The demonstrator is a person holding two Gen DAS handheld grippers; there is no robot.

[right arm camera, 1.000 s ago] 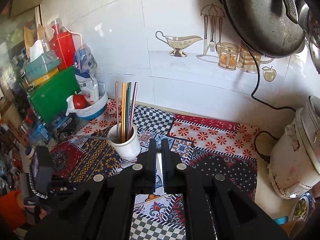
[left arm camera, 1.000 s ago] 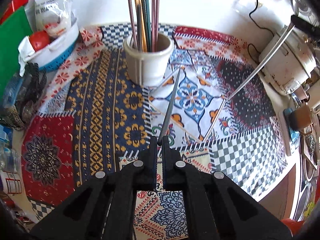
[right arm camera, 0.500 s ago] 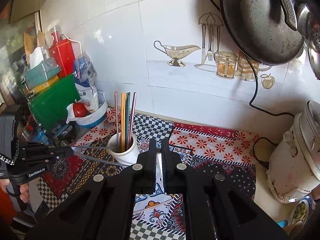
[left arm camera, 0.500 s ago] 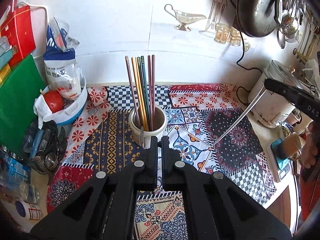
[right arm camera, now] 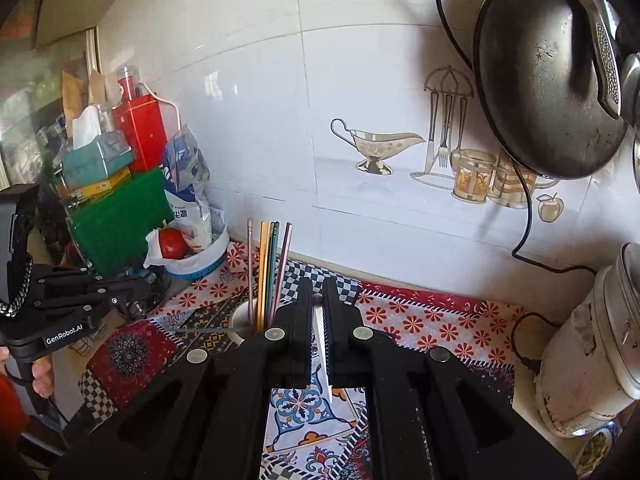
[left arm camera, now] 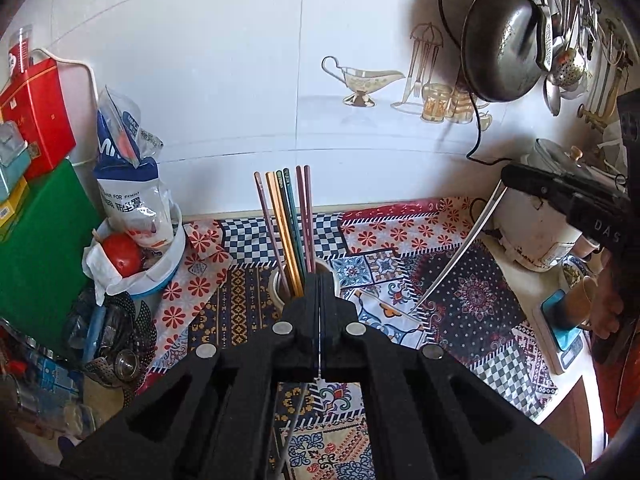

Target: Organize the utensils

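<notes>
Since both silver chopsticks need to end up in the white ceramic cup (left arm camera: 280, 286) with the coloured chopsticks (left arm camera: 286, 220), we're holding one in each gripper. Our left gripper (left arm camera: 320, 280) has its jaws pinching a thin chopstick (left arm camera: 319, 356), sitting right at the cup's rim, probably lining up the drop. Our right gripper (right arm camera: 314, 292) pinches the other chopstick (right arm camera: 322, 356) off to the side, tip angled down toward the patterned cloth (right arm camera: 420, 320), likely waiting its turn.

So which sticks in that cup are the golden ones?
The golden pair, second from left in the white cup, between the lone pink stick and the green ones.
</notes>
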